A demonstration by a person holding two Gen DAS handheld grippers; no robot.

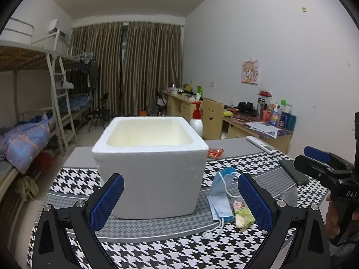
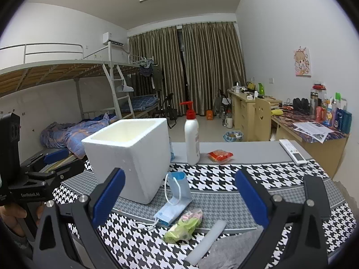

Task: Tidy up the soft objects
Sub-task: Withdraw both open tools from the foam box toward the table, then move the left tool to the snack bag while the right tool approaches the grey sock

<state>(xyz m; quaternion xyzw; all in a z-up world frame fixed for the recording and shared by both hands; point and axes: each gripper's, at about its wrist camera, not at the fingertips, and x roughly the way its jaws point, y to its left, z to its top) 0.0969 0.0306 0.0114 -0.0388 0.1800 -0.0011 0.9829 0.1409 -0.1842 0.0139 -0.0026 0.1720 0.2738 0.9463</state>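
Observation:
A white foam box (image 1: 152, 157) stands open on the houndstooth table; it also shows in the right wrist view (image 2: 132, 154). A blue face mask (image 1: 221, 197) (image 2: 176, 198) leans against its right side. A green-and-pink packet (image 1: 243, 215) (image 2: 184, 225) lies beside the mask. A white foam strip (image 2: 207, 242) and a grey cloth (image 2: 235, 251) lie near the table's front. My left gripper (image 1: 180, 201) is open and empty in front of the box. My right gripper (image 2: 179, 198) is open and empty above the mask and packet.
A white pump bottle with a red top (image 2: 192, 139) and a red snack packet (image 2: 221, 155) sit behind the box. A white remote (image 2: 292, 151) lies at the far right and a dark phone (image 1: 294, 171) at the right. Bunk beds stand left, desks right.

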